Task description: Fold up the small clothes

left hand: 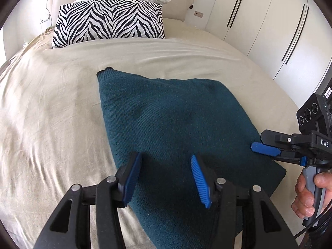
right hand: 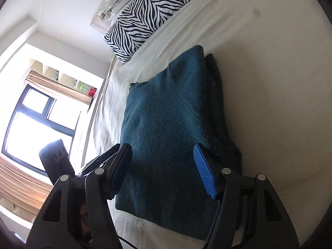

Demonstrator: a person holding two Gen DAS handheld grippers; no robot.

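Fingers spread above teal sweater, long axis toward zebra pillow.

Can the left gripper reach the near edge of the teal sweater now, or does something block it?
Probably yes: the left gripper hangs open just over the teal sweater, nothing between them.

Beige-sheeted bed: folded teal sweater, zebra pillow.
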